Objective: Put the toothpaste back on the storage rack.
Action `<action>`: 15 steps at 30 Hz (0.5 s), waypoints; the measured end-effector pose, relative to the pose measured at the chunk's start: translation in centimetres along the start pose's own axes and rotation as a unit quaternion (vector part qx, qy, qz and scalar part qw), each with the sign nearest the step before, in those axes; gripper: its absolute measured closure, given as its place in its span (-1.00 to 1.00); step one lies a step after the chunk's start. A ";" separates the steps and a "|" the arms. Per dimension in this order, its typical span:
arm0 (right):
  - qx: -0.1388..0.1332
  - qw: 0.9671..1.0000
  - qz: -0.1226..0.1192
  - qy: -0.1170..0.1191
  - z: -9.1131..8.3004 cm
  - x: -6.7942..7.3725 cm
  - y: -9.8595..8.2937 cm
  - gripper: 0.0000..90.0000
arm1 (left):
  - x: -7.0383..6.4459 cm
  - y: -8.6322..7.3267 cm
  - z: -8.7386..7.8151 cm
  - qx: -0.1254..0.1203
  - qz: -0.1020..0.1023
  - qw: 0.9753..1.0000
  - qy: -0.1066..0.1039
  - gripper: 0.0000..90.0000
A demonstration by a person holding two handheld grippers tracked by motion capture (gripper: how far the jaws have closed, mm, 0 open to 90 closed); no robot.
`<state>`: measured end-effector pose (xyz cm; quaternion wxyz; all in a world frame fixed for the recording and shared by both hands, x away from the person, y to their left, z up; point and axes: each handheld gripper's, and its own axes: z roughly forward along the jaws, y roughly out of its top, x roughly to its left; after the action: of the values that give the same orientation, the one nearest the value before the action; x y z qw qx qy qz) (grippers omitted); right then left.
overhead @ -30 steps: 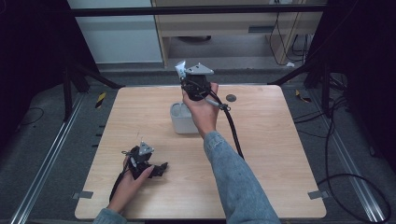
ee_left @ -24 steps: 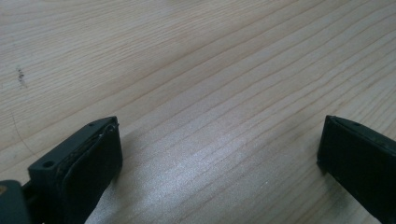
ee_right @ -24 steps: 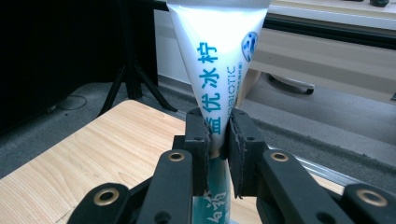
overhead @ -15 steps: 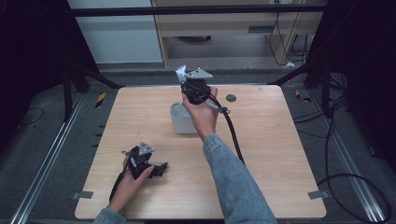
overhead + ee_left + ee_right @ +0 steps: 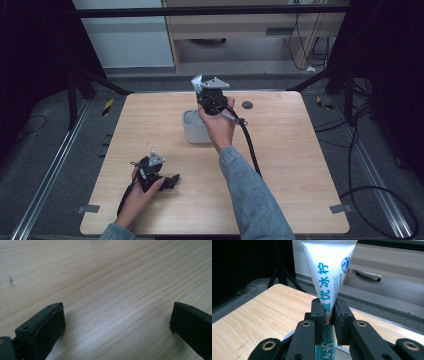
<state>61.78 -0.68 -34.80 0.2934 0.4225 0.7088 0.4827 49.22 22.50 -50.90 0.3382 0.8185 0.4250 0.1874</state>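
This was a lab or test room set up for recording, not a home. A plain pale wooden bench (image 5: 280,165) stood alone on grey carpet (image 5: 45,165), ringed by dark curtains (image 5: 30,60) and black stands (image 5: 80,85). Metal rails (image 5: 42,185) ran along the floor on both sides, loose black cables (image 5: 370,195) trailed across it, and yellow-and-black tape (image 5: 108,106) marked spots near the bench's far corners.

High view overhead; gripper views close, table (image 5: 280,165) shared.
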 end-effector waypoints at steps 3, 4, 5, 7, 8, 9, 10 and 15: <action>0.003 1.000 -0.002 0.000 0.1 0.0 -0.2 0.76 | 0.0 0.0 0.0 0.000 0.000 1.000 0.000 -1.00; 0.004 1.000 -0.002 0.000 0.2 0.1 -0.3 0.76 | 0.0 0.0 0.0 0.000 0.000 1.000 0.000 -1.00; 0.005 1.000 -0.002 0.000 0.2 0.1 -0.4 0.76 | 0.0 0.0 0.0 0.000 0.000 1.000 0.000 -1.00; 0.004 1.000 -0.003 0.001 0.3 0.1 -0.5 0.76 | 0.0 0.0 0.0 0.000 0.000 1.000 0.000 -1.00; 0.004 1.000 -0.003 0.001 0.3 0.1 -0.5 0.76 | 0.0 0.0 0.0 0.000 0.000 1.000 0.000 -1.00; 0.004 1.000 -0.003 0.001 0.3 0.1 -0.5 0.76 | 0.0 0.0 0.0 0.000 0.000 1.000 0.000 -1.00; 0.006 1.000 -0.003 0.000 0.3 0.2 -0.6 0.76 | 0.0 0.0 0.0 0.000 0.000 1.000 0.000 -1.00; 0.010 1.000 -0.002 0.001 0.6 0.2 -1.1 0.76 | 0.0 0.0 0.0 0.000 0.000 1.000 0.000 -1.00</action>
<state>61.82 -0.46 -36.00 0.2896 0.4233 0.7150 0.4751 49.22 22.50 -50.90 0.3381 0.8184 0.4251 0.1875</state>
